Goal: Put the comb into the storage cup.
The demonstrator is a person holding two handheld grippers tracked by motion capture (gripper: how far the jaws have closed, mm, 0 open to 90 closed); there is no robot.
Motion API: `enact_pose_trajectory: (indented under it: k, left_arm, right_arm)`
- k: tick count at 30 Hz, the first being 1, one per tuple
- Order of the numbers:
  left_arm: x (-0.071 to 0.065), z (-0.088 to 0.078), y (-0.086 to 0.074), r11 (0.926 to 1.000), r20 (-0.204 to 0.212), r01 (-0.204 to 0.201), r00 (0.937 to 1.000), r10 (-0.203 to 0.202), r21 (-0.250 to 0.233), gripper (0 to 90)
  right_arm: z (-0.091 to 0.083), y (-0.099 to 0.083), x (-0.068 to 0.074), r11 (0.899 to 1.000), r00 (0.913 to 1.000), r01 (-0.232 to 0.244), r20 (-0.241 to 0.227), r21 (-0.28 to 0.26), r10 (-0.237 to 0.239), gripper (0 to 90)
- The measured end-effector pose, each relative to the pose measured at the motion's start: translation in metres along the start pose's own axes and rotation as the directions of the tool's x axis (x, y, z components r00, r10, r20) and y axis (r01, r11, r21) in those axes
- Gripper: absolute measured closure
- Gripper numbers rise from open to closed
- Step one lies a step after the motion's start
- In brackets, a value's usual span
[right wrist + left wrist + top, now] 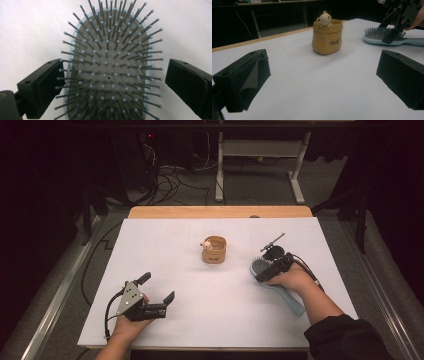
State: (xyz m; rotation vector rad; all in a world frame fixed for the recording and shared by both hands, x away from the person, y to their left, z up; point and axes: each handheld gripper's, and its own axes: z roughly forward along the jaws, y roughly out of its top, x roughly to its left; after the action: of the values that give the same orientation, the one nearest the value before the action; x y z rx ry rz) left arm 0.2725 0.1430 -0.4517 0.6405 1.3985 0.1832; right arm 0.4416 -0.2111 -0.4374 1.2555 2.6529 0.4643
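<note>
High view and both gripper views. A pale blue paddle hairbrush (274,282) lay bristles-up on the white desk (200,285), at its right side, the handle pointing toward the person. The right tongs (274,266) hovered directly over the brush head, jaws spread apart; in the right gripper view the hairbrush (110,72) sat between the two black jaws, the left jaw just at the tips of the outer bristles and the right jaw apart from them, so nothing was grasped. The left tongs (156,290) rested near the front left of the desk, released and holding nothing, jaws wide. Their camera looked across the desk to a small yellow pouch-shaped holder (327,37) with a cream bear figure (324,18) on its rim, standing upright near the desk's middle, with the hairbrush (384,37) beyond it to the right under the right tongs (398,25).
</note>
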Motion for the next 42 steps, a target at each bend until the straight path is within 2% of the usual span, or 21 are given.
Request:
enact_pose_trajectory:
  k: [3,4,11,22,25,42]
  left_arm:
    - [0.0001,0.0,0.0,1.0,0.0,-0.001,1.0,0.001,-0.001,0.1]
    - [0.0,0.0,0.0002,1.0,-0.001,0.003,1.0,-0.003,-0.001,0.1]
    - [0.0003,-0.0001,0.0002,1.0,-0.001,0.004,1.0,-0.004,-0.001,0.1]
    - [0.0004,-0.0003,-0.0006,1.0,0.002,-0.002,1.0,0.002,0.002,0.1]
    - [0.0003,-0.0003,-0.0008,1.0,0.002,-0.002,1.0,0.002,0.002,0.1]
    - [0.0001,-0.0003,-0.0014,1.0,0.002,-0.001,1.0,0.001,-0.001,0.1]
  right_arm:
    - [0.0012,0.0017,0.0006,1.0,1.0,0.006,0.001,0.008,-0.006,3.5]
    - [0.0024,0.0032,0.002,1.0,1.0,0.005,0.0,0.025,-0.005,3.9]
    - [0.0071,0.0041,0.0032,0.998,0.9998,0.02,-0.003,0.057,-0.02,11.0]
    - [0.0075,0.0041,0.0057,0.998,0.9998,0.018,0.007,0.062,-0.019,12.1]
    - [0.0071,0.0047,0.0058,0.998,0.9992,0.04,0.006,0.054,-0.04,16.1]
    - [0.007,0.0076,0.0066,0.996,0.999,0.043,0.007,0.076,-0.044,17.3]
